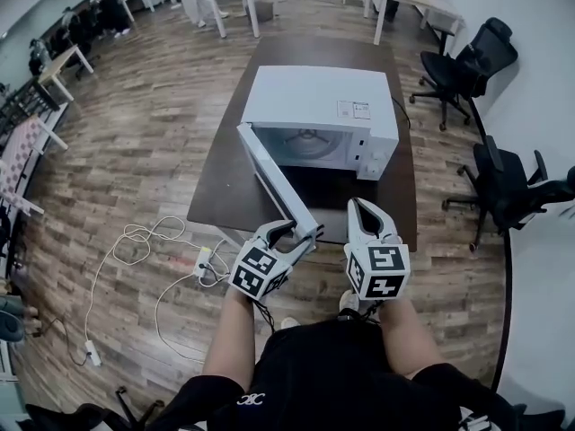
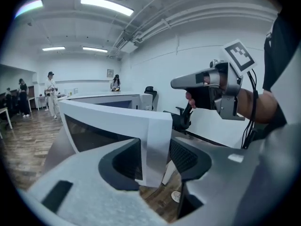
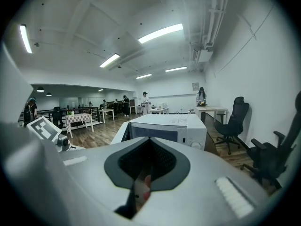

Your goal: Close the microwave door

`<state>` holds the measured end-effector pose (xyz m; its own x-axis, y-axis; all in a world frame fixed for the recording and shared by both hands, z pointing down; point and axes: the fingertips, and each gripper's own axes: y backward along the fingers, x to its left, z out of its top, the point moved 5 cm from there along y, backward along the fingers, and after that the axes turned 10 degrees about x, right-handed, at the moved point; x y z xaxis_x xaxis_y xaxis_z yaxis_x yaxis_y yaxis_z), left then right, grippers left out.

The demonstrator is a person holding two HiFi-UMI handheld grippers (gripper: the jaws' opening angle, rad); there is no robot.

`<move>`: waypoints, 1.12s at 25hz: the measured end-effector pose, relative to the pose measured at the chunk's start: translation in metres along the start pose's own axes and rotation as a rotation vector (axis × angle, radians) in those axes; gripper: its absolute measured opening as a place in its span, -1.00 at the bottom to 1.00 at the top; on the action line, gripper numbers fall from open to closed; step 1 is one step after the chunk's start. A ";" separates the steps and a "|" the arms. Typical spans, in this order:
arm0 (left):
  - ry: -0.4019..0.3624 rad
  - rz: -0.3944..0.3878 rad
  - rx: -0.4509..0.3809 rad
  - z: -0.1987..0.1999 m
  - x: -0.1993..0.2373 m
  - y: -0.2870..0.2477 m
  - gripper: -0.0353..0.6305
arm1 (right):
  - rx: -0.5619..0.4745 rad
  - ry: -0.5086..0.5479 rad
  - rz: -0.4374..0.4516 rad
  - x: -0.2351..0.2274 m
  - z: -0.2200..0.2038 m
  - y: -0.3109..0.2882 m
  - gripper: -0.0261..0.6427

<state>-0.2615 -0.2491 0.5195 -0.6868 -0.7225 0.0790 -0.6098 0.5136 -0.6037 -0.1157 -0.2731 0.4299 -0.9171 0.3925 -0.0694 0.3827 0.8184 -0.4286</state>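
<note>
- Dark table [image 1: 220, 182] holds the microwave [image 1: 319, 106], door [image 1: 274, 180] ajar.
- Door likely stiff, light: push its near edge.
- Left gripper [image 1: 304, 232] jaws wide around that edge; right gripper [image 1: 364, 206] closed, empty.

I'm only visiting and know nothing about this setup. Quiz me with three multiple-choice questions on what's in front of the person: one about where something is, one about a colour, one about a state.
1. Where does the microwave stand?
A. On the floor
B. On a dark brown table
C. On an office chair

2. What colour is its casing?
A. White
B. Red
C. Black

3. How is its door?
A. Shut
B. Open, swung out toward the person
C. Taken off and lying on the floor

Answers:
1 B: the head view shows it sitting on the dark tabletop.
2 A: its top and sides are white.
3 B: the door stands away from the cavity, with its free edge between the open jaws of the left gripper.
</note>
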 end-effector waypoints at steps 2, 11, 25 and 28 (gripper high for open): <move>-0.019 0.014 -0.001 0.009 -0.002 -0.011 -0.27 | -0.003 -0.013 -0.003 -0.014 0.002 -0.003 -0.89; 0.009 0.030 0.013 0.041 -0.006 -0.054 -0.24 | -0.010 -0.057 -0.013 -0.068 0.008 -0.010 -0.89; 0.091 0.123 0.018 0.092 0.004 -0.123 -0.24 | -0.021 -0.073 -0.013 -0.151 0.018 -0.027 -0.89; 0.117 0.140 -0.002 0.102 0.008 -0.135 -0.24 | -0.027 -0.071 -0.013 -0.169 0.023 -0.031 -0.89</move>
<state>-0.1445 -0.3713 0.5209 -0.8066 -0.5848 0.0862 -0.5053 0.6065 -0.6139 0.0246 -0.3746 0.4343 -0.9273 0.3516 -0.1284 0.3726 0.8347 -0.4055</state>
